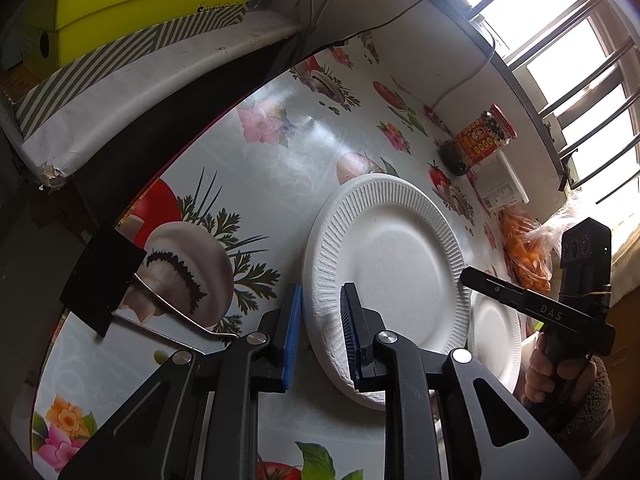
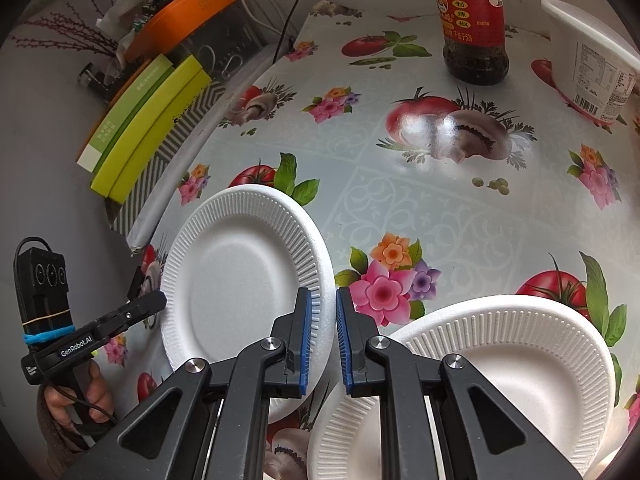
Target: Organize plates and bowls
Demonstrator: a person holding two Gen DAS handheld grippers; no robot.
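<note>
A white foam plate sits tilted on the counter, which has a cloth with flowers, tomatoes and mushrooms on it. This plate is the landmark. It has nothing on it.

The left tool is closed on the near rim of the plate. The rim sits between its two blue pads, and the foam looks a little squashed there. The right tool holds the plate's other edge. Its pads are pinched tight on the thin rim. So both tools grip the same plate, one on each side.

Just to the right of the plate, and nearer the camera, lies a second white plate. It is empty too. The edge of the first plate reaches over its rim.

Far behind the plate, near the wall, stands a glass jar with a red label. It is full of dark chili sauce. Right of the jar is a white paper cup with a barcode on its side. What is in it cannot be seen. Next to the cup, in the left tool's view, lies a clear bag with small orange bits inside.

To the left of the plate, off the counter, yellow-green boxes are stacked.
</note>
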